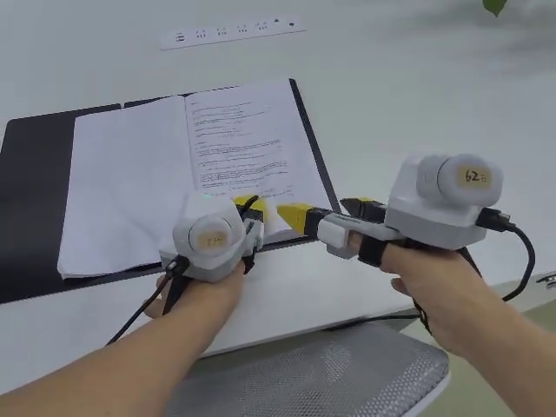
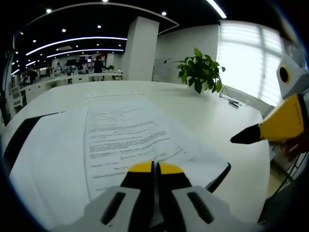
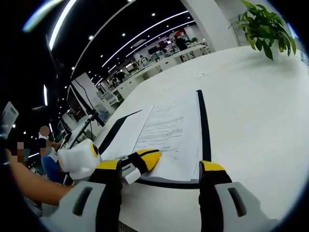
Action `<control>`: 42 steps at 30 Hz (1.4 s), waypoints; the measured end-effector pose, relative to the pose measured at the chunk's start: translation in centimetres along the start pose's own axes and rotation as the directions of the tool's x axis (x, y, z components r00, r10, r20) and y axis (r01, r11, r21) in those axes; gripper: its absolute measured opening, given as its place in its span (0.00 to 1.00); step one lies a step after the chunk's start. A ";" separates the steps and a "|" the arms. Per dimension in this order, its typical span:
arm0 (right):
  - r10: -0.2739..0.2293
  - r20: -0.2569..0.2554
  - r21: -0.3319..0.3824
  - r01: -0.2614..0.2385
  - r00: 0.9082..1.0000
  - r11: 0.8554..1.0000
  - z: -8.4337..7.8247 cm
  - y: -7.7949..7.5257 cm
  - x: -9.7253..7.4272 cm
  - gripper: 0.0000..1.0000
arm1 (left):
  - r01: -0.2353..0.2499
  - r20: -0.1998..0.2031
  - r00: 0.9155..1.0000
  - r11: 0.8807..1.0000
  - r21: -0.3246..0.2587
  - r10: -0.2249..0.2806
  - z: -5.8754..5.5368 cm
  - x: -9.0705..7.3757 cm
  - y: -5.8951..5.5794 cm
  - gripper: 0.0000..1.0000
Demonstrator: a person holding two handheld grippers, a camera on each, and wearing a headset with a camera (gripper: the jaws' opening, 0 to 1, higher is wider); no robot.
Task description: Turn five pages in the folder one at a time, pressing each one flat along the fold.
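Observation:
The folder [image 1: 35, 174] lies open on the white table, its black cover showing at the left and along the right edge. Its right-hand page is printed [image 1: 239, 139] and its left-hand page is blank [image 1: 130, 182]. My left gripper [image 1: 252, 207] is shut, with its yellow tips [image 2: 154, 167] together at the near edge of the printed page [image 2: 125, 135]. I cannot tell whether paper is pinched between them. My right gripper [image 1: 330, 211] stands open just off the folder's near right corner. Its jaws [image 3: 161, 166] are wide apart, and the left gripper's yellow finger [image 3: 147, 158] shows between them.
A white power strip [image 1: 230, 33] lies at the back of the table. A potted plant [image 2: 200, 72] stands far off to the right. A grey mesh chair seat [image 1: 321, 373] sits below the table's near edge. Cables trail from both grippers.

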State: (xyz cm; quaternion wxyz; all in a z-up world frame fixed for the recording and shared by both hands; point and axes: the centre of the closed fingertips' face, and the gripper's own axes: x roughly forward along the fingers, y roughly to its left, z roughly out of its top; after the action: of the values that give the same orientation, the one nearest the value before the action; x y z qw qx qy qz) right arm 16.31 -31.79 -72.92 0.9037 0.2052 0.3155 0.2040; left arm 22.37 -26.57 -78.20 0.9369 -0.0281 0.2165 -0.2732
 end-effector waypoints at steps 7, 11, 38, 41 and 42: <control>0.008 -0.044 0.036 -0.007 0.999 0.999 -1.3 0.0 0.7 0.58 | -0.002 0.002 1.000 1.000 0.001 0.002 0.0 0.0 -0.1 0.00; -0.002 -0.068 0.069 0.006 0.998 0.998 -2.1 -0.6 1.1 0.56 | -0.002 0.003 1.000 1.000 -0.003 0.002 0.0 0.0 -0.1 0.01; -0.072 0.003 0.312 0.067 0.997 0.948 -0.6 -1.6 0.7 0.00 | 0.028 -0.092 0.995 0.995 -0.094 -0.036 -0.1 -1.2 0.2 0.00; -0.073 0.020 0.319 0.063 0.997 0.946 -0.3 -0.9 0.7 0.00 | 0.043 -0.157 0.986 0.997 -0.064 -0.052 -0.5 -2.6 0.8 0.03; -0.074 0.024 0.319 0.062 0.997 0.946 -0.2 -0.5 0.7 0.00 | 0.045 -0.165 0.985 0.997 -0.065 -0.055 -0.4 -3.1 1.0 0.05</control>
State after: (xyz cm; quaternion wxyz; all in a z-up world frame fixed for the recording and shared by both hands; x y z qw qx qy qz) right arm 16.79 -31.81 -73.67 0.8708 0.3409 0.3348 0.1154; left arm 20.35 -24.07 -77.55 0.9070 -0.0391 0.3017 -0.2912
